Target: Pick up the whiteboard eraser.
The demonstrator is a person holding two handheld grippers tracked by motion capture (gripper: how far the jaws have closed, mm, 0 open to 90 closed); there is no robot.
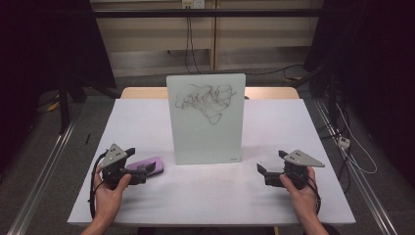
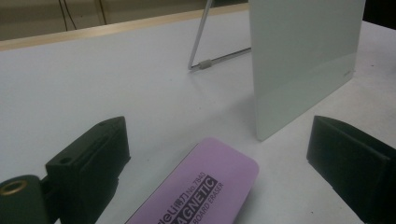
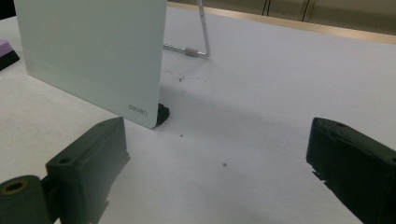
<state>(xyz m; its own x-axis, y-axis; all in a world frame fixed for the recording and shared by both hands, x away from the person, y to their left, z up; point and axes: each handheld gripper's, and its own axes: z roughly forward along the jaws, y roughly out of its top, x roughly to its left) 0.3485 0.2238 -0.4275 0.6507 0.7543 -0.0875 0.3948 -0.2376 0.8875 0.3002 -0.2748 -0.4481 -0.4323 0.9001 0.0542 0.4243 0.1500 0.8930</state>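
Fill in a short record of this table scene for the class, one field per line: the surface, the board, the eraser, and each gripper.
surface: white table
board: glass whiteboard standing upright mid-table on a wire stand, black scribble near its top
eraser: purple magnetic eraser lying flat, left of the board's base
left gripper: jaws open, eraser lying between them, untouched
right gripper: jaws open, empty, low over the table right of the board
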